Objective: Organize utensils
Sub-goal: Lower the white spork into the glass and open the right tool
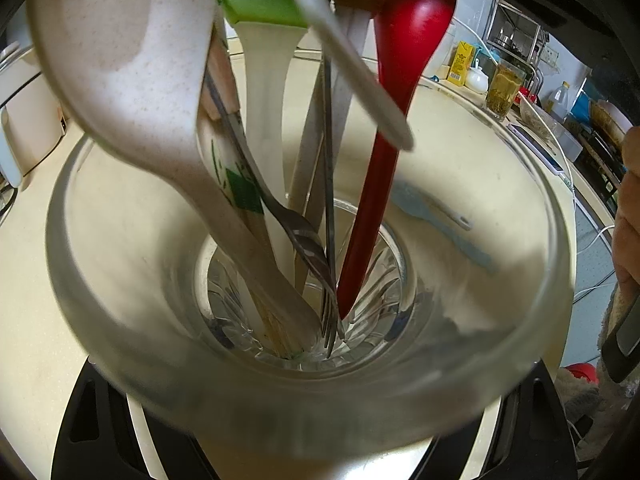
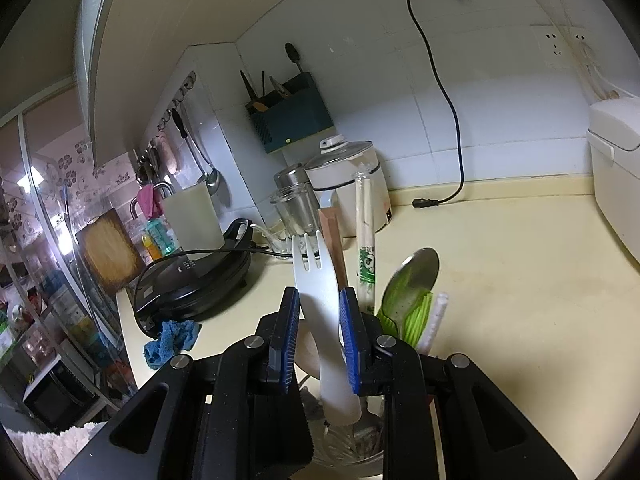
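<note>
In the left wrist view a clear, heavy glass jar (image 1: 312, 380) with a moulded ribbed base fills the frame, wedged between the black fingers of the left gripper (image 1: 316, 432); only the finger bases show low in the picture, so they look clamped on the jar's wall, though the contact itself is hidden. Running left to right inside it: a speckled beige plastic rice paddle (image 1: 132, 80), a paper-wrapped pair of chopsticks with green print (image 1: 236, 188), a steel fork (image 1: 316, 268) with tines down, a white-handled tool with a green silicone head (image 1: 264, 4), and a glossy red spoon (image 1: 404, 40) with its handle in the base. A pale blue utensil (image 1: 432, 216) shows through the far glass wall, seemingly lying on the cream counter (image 1: 500, 148).

In the right wrist view the right gripper (image 2: 320, 336) pinches a white plastic fork (image 2: 314, 280) between its blue ribbed pads, tines up, handle end reaching down towards the jar's mouth below.

I judge the sorting well advanced: most pieces already stand in the jar, the white fork is about to join them, and the blue piece outside appears to remain
</note>
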A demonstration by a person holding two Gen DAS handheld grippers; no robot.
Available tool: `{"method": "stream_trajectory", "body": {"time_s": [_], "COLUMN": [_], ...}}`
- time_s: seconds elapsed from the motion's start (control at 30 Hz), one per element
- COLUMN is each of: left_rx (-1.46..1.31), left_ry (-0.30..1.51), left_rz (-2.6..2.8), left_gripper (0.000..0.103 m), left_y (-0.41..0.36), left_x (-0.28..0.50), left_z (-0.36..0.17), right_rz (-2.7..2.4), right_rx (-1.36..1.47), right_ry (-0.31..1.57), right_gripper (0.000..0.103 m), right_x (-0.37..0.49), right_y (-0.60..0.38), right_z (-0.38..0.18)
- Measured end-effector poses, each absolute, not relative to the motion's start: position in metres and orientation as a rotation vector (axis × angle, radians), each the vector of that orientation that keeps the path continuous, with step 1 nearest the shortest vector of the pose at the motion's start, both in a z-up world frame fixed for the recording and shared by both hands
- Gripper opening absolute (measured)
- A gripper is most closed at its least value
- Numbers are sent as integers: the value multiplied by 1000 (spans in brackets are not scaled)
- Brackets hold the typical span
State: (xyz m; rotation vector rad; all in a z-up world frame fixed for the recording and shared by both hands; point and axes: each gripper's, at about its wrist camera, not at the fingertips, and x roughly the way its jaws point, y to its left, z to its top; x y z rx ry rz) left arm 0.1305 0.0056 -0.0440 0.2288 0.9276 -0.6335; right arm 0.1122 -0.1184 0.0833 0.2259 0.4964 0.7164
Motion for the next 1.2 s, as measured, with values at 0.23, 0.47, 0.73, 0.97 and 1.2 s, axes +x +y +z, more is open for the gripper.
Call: {"method": "stream_trajectory", "body": {"time_s": [0.23,0.47,0.73,0.97,1.2], "left_rx": [229,228,230,233,229], "left_ry": [928,928,928,929,929], "left_rz": [-634,-634,-633,-631,-634], "left_gripper": [88,88,88,88,88], "left_y": [6,5,5,2,1], "left_x": [131,131,131,131,131], "left_z": [-44,-44,-44,-46,-48], "right_rz": [701,671,662,654,631], "right_rx": [222,195,190,186,164], "right_ry": [486,475,483,493,469], "right_gripper": [21,21,21,21,22], "right_x": [111,108,105,106,101], "right_y": [-120,-122,-124,-122,-121], "right_z": [84,83,80,83,88]}}
